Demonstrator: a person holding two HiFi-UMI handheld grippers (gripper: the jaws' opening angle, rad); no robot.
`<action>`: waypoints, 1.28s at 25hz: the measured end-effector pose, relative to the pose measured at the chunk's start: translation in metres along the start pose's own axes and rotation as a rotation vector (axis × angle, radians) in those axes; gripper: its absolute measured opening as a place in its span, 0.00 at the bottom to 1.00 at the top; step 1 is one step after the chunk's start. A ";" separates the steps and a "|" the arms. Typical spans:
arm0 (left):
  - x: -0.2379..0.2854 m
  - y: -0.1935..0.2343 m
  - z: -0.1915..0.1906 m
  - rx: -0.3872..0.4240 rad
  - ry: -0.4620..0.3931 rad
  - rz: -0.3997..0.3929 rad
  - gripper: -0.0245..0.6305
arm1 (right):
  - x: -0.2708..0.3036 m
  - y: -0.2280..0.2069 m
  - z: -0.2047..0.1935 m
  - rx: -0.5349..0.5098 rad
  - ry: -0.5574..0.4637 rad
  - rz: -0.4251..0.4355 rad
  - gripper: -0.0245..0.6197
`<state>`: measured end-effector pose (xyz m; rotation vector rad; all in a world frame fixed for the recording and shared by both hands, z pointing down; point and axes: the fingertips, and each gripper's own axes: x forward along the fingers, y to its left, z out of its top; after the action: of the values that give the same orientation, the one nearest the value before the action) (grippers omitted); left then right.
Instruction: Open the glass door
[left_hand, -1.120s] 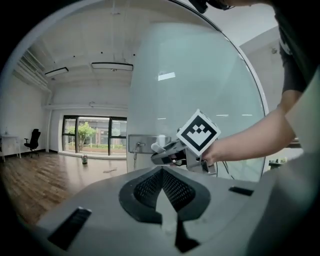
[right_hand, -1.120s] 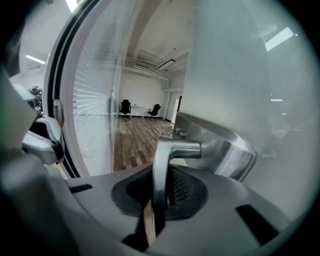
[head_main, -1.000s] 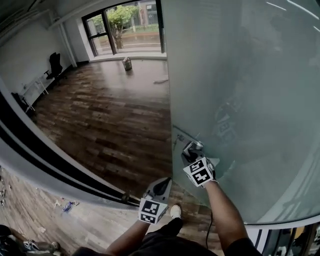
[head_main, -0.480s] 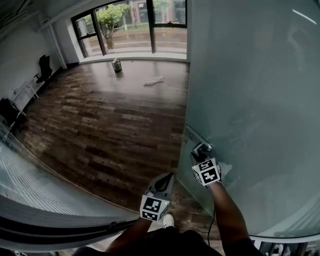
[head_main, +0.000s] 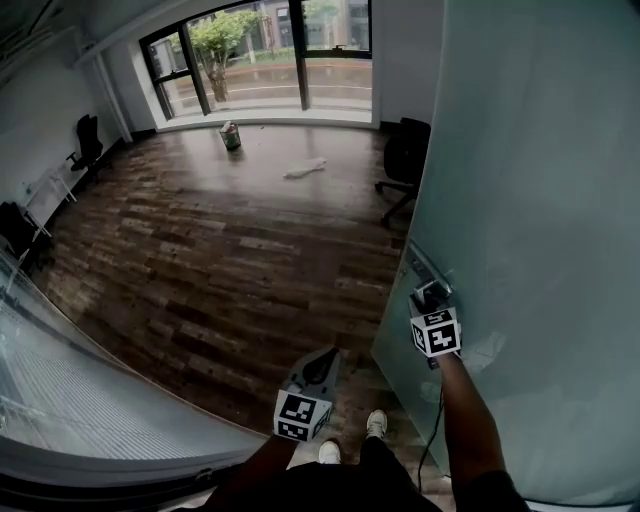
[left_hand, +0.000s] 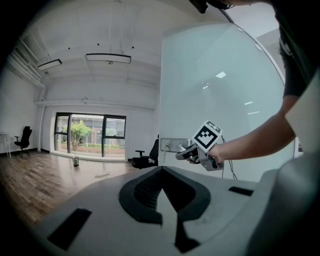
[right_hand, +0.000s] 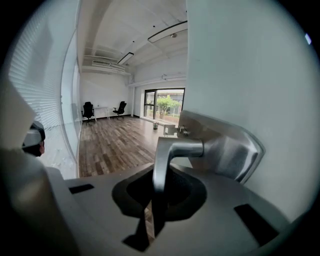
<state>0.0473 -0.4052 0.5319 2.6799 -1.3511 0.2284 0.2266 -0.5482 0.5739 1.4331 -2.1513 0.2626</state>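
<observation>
The frosted glass door (head_main: 520, 200) stands swung open on the right. Its metal lever handle (head_main: 430, 292) juts from a steel lock plate (right_hand: 225, 150). My right gripper (head_main: 428, 300) is shut on the lever (right_hand: 162, 165), which hangs down between the jaws. These jaws have just been closing on it. From the left gripper view, the right gripper (left_hand: 182, 155) shows at the door's edge (left_hand: 215, 100). My left gripper (head_main: 320, 366) is held low in front of the body, shut and empty (left_hand: 162, 200), apart from the door.
Dark wood floor (head_main: 230, 250) stretches to a big window (head_main: 260, 50). A black office chair (head_main: 400, 160) stands just past the door's edge. A paint can (head_main: 231, 136) and white cloth (head_main: 305, 167) lie far back. A frosted glass partition (head_main: 80, 400) curves at lower left.
The door has swung further to the right, uncovering the black chair behind it. My right gripper went right with the handle. The left gripper stayed low and central.
</observation>
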 end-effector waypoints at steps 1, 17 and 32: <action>0.008 0.002 0.000 -0.003 0.002 0.006 0.03 | 0.003 -0.012 -0.001 0.014 0.001 -0.007 0.09; 0.151 -0.006 0.025 -0.017 -0.019 0.019 0.03 | 0.025 -0.216 -0.026 0.158 0.016 -0.171 0.09; 0.209 0.001 0.017 -0.034 0.017 0.063 0.03 | 0.013 -0.383 -0.069 0.264 0.048 -0.336 0.08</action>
<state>0.1705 -0.5735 0.5559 2.6047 -1.4223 0.2325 0.5904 -0.6875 0.5885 1.8866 -1.8492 0.4618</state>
